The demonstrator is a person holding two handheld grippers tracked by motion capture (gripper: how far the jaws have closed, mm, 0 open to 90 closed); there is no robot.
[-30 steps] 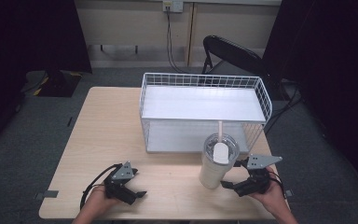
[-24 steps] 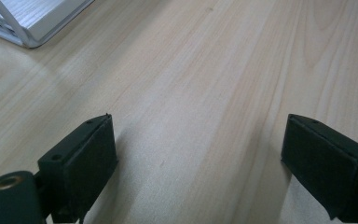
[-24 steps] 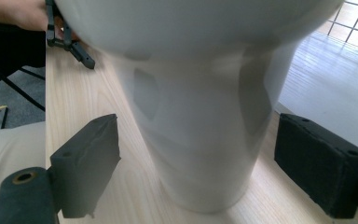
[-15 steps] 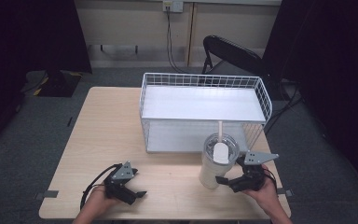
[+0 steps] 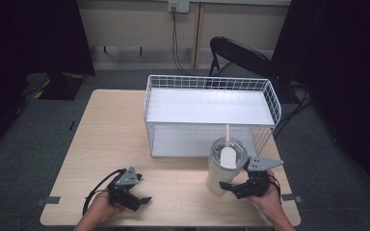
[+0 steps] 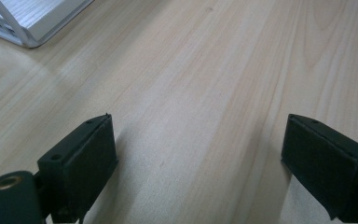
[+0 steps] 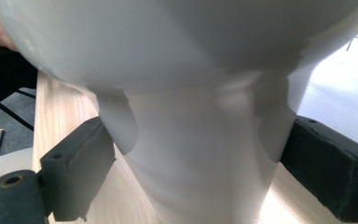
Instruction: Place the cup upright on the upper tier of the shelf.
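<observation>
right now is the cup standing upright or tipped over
Upright. The cup stands on its base on the table, lid and straw pointing up, with the right gripper open around its lower part.

Matt pale wood table (image 5: 111, 139), white wire basket (image 5: 212, 84), smooth plastic tumbler (image 5: 219, 175).

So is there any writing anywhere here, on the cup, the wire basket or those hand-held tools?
None can be read. The cup, its lid, the wire basket, the table and both tools, the left gripper and the right gripper, show plain surfaces. The wall outlet is too small to tell.
</observation>
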